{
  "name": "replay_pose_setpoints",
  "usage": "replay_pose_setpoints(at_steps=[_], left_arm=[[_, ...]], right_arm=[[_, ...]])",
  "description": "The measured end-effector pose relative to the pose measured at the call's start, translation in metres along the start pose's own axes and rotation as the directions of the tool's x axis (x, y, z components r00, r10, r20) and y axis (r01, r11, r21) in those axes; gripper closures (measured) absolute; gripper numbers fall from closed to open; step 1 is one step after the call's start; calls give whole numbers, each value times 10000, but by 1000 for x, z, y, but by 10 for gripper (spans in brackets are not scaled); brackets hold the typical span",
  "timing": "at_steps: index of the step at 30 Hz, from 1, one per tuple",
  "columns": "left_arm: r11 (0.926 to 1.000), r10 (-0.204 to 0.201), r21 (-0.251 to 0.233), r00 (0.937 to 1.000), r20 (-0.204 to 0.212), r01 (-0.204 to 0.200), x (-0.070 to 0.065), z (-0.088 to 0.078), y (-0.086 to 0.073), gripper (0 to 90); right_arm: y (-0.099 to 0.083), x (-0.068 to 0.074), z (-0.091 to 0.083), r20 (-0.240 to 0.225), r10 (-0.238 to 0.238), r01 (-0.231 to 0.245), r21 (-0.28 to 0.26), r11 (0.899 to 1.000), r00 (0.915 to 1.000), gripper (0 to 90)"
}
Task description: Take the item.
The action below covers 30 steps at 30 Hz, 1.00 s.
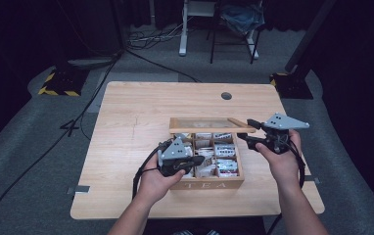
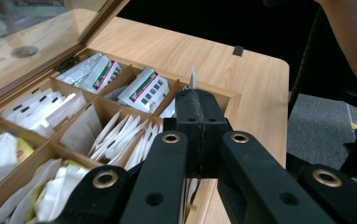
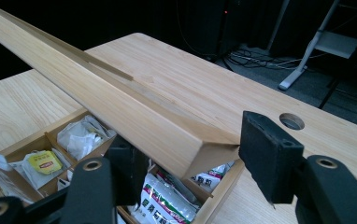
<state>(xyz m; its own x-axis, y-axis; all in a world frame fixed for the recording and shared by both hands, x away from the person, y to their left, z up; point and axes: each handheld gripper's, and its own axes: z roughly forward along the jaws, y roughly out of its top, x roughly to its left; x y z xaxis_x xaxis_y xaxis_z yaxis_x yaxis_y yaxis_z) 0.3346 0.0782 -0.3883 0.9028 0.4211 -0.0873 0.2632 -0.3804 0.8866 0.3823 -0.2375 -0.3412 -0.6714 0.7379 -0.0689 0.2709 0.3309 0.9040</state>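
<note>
The wooden tea box [image 1: 209, 183] sits on the counter [image 1: 126, 127] with its lid [image 1: 209, 126] up. From above, the right gripper [image 1: 251, 133] is at the lid's corner. The right gripper view shows more: its fingers [image 3: 270, 158] are clamped on the lid's wooden edge [image 3: 204, 151]. The left gripper [image 1: 195, 160] is over the box. Its own view shows its fingers [image 2: 200, 126] pressed together on a thin white packet [image 2: 193, 78], whose tip pokes out just above them. Packets [image 2: 144, 88] fill the compartments beyond.
</note>
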Motion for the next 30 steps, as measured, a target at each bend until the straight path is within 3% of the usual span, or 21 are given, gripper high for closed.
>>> replay_pose_setpoints(at_steps=[4, 11, 20, 21, 25, 26, 27, 30], left_arm=[[10000, 54, 3, 9998, -212, -54, 0, -14, -3, 900], [9981, 200, -565, 9968, -777, -245, -1, -47, -5, 900], [9980, 4, -625, 9910, -1336, -88, 3, -65, -13, 900], [9980, -168, -629, 9878, -1550, 71, 6, -69, -17, 900], [9969, -454, -716, 9832, -1769, 331, 11, -75, -22, 900], [9968, -507, -709, 9807, -1887, 379, 12, -77, -23, 900], [9959, -689, -720, 9738, -2165, 544, 15, -81, -26, 900], [9938, -908, -832, 9685, -2317, 733, 19, -84, -29, 900]], right_arm=[[0, 0, 0, 26, 3, -3, -14, 10000, 10000, 440], [-1, 1, 1, 98, -40, 40, -2, 10000, 9999, 442], [-2, 1, 3, 101, -59, 58, 44, 10000, 9999, 441], [-2, 1, 3, 109, -67, 66, 49, 10000, 9999, 441], [-2, 1, 3, 108, -67, 67, 46, 10000, 9999, 441], [-2, 1, 3, 108, -67, 67, 46, 10000, 9999, 441], [-2, 1, 3, 103, -33, 33, 36, 10000, 9999, 441], [-3, 1, 2, 91, -22, 22, 13, 10000, 10000, 441]])
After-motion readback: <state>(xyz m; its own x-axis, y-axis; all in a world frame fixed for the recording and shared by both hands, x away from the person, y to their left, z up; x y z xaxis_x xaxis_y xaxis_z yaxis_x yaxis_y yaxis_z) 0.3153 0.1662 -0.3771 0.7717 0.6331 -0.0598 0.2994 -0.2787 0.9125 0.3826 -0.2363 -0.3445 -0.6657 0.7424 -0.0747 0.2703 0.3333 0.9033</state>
